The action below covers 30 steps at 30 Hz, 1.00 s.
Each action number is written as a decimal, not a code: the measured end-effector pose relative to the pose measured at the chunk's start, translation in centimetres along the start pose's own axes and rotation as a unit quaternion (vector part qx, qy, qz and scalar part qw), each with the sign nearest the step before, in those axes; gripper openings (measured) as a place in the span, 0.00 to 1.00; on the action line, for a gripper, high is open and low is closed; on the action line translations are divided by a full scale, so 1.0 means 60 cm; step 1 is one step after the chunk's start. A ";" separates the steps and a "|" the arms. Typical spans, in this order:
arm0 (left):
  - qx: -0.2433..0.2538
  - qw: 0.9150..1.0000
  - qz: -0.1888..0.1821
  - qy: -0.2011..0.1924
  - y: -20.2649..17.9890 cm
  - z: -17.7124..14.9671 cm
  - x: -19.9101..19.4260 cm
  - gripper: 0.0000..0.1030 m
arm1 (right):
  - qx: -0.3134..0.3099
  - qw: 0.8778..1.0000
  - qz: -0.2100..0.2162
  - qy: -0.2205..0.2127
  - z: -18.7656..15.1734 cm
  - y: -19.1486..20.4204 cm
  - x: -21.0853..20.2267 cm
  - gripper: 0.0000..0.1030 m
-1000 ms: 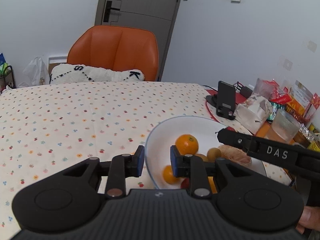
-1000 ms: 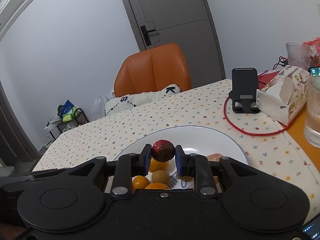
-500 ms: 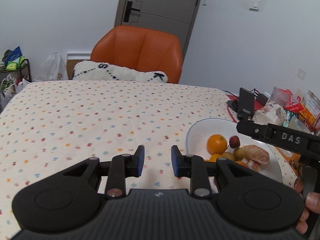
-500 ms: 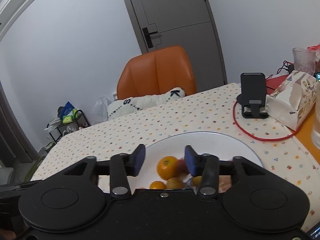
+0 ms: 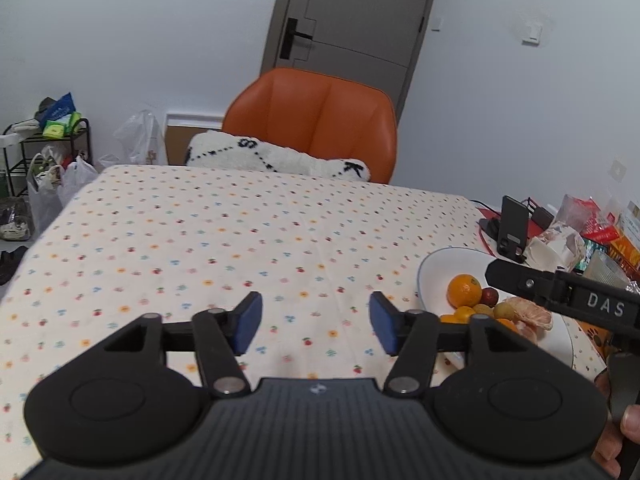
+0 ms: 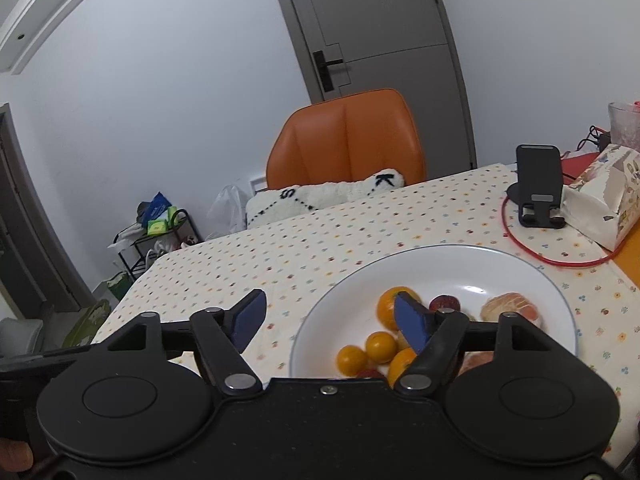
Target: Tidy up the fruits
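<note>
A white plate (image 6: 440, 264) with a thin blue rim sits on the dotted tablecloth and holds an orange (image 6: 387, 305), a dark red fruit (image 6: 444, 302), a peeled mandarin (image 6: 510, 307) and several small orange fruits (image 6: 380, 346). My right gripper (image 6: 332, 320) stands open over the plate's left edge, nothing between its blue pads. My left gripper (image 5: 314, 322) is open above the bare cloth, left of the plate (image 5: 436, 268); the orange (image 5: 464, 290) and peeled mandarin (image 5: 530, 316) show there too. The right tool's body (image 5: 568, 298) crosses the left wrist view.
A black phone stand (image 6: 538, 184) and a torn tissue pack (image 6: 604, 196) lie behind the plate inside a red cable loop (image 6: 560, 260). A glass (image 6: 622, 124) and snack packets (image 5: 600, 228) crowd the right edge. An orange chair (image 5: 312, 120) with a white cushion (image 5: 276, 158) stands at the far side.
My right gripper opened and let the dark red fruit go into the plate, then widened further. My left gripper swung left away from the plate and opened wide.
</note>
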<state>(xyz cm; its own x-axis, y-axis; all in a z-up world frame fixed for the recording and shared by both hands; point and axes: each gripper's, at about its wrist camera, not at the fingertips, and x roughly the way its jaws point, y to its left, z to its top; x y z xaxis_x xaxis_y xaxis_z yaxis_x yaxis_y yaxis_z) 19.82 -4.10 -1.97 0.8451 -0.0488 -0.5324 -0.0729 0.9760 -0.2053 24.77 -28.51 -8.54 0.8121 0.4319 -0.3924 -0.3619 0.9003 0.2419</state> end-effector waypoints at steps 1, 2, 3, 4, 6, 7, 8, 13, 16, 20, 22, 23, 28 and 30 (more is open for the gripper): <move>-0.001 1.000 0.003 -0.001 0.004 -0.001 -0.004 0.64 | -0.002 1.000 0.001 0.000 -0.001 0.004 -0.002 0.70; -0.003 1.000 0.005 -0.002 0.008 -0.001 -0.008 0.67 | -0.003 1.000 0.002 0.000 -0.002 0.007 -0.005 0.71; -0.005 1.000 0.007 -0.003 0.011 -0.001 -0.012 0.69 | -0.004 1.000 0.002 0.001 -0.003 0.010 -0.006 0.71; -0.007 1.000 0.009 -0.004 0.015 -0.001 -0.016 0.71 | -0.005 1.000 0.003 0.001 -0.003 0.014 -0.009 0.72; -0.010 1.000 0.013 -0.006 0.021 -0.003 -0.023 0.74 | -0.009 1.000 0.004 0.001 -0.005 0.022 -0.013 0.74; -0.011 1.000 0.015 -0.008 0.024 -0.003 -0.027 0.75 | -0.010 1.000 0.005 0.001 -0.005 0.025 -0.015 0.74; -0.011 1.000 0.018 -0.010 0.027 -0.004 -0.031 0.76 | -0.012 1.000 0.005 0.001 -0.006 0.028 -0.017 0.76; -0.013 0.999 0.025 -0.017 0.043 -0.007 -0.050 0.79 | -0.016 1.000 0.011 0.001 -0.013 0.046 -0.028 0.81; -0.013 0.999 0.032 -0.019 0.053 -0.008 -0.061 0.83 | -0.015 1.000 0.014 0.002 -0.017 0.053 -0.033 0.83; -0.010 0.999 0.043 -0.022 0.063 -0.009 -0.078 0.85 | -0.017 1.000 0.013 0.005 -0.024 0.063 -0.042 0.88; -0.010 0.999 0.048 -0.023 0.067 -0.011 -0.087 0.86 | -0.018 1.000 0.012 0.005 -0.027 0.068 -0.048 0.90; -0.010 0.998 0.049 -0.023 0.069 -0.012 -0.091 0.87 | -0.019 1.000 0.012 0.006 -0.029 0.071 -0.051 0.91; 0.001 0.998 0.063 -0.026 0.074 -0.019 -0.114 0.91 | -0.021 1.000 0.013 0.008 -0.037 0.079 -0.067 0.99; 0.002 0.998 0.064 -0.026 0.076 -0.021 -0.123 0.92 | -0.021 1.000 0.015 0.008 -0.041 0.082 -0.075 1.00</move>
<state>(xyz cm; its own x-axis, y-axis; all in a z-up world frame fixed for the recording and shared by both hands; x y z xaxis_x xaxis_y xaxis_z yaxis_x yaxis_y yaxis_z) 12.55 0.43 0.00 0.8554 0.0869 -0.5106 -0.1801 0.9742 -0.1360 18.19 -25.89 -7.76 0.7934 0.4588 -0.4000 -0.4049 0.8885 0.2160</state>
